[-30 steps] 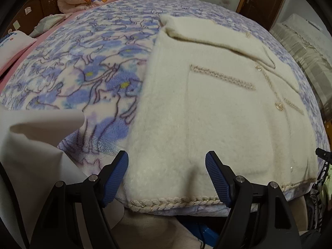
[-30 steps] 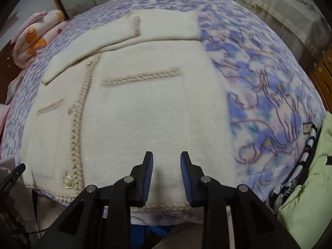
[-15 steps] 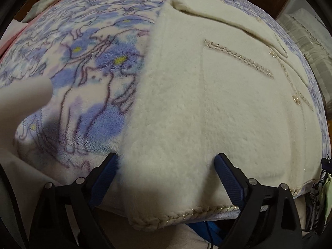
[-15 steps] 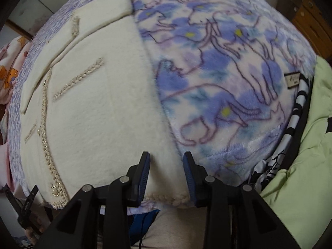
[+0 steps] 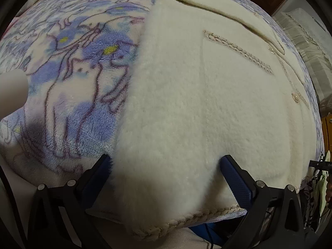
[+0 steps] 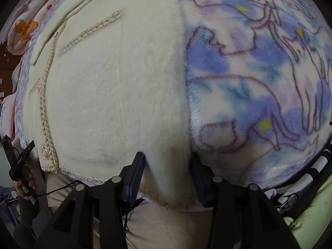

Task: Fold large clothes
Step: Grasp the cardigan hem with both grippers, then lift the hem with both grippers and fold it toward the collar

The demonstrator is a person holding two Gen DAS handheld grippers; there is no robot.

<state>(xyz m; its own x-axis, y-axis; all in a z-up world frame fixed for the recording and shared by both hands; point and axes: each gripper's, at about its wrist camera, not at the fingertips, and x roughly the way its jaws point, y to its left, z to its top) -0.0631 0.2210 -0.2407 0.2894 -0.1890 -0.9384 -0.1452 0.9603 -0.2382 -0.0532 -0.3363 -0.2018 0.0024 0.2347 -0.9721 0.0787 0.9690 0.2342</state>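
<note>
A cream fleece coat (image 5: 197, 103) with braided trim and pearl buttons lies flat on a blue and purple cat-print blanket (image 5: 68, 87). My left gripper (image 5: 166, 161) points steeply down over the coat's lower left corner. Its jaws are opening and stand very wide. One fingertip (image 5: 104, 164) is at the coat's side edge, the other (image 5: 227, 165) sinks into the fleece. In the right wrist view the coat (image 6: 116, 87) shows its right edge. My right gripper (image 6: 166, 158) straddles the lower right corner, jaws opening, with a hump of fleece between them.
The braided hem (image 5: 186, 222) hangs at the bed's near edge. A pink rolled quilt with bears (image 6: 22, 31) lies far left. Green cloth (image 6: 311, 217) sits at the lower right. A hand (image 6: 22, 184) on the other gripper's handle shows at the left.
Both grippers have sunk close onto the coat's hem and their jaws have widened. The right one has slid from the coat's middle to its right edge.
</note>
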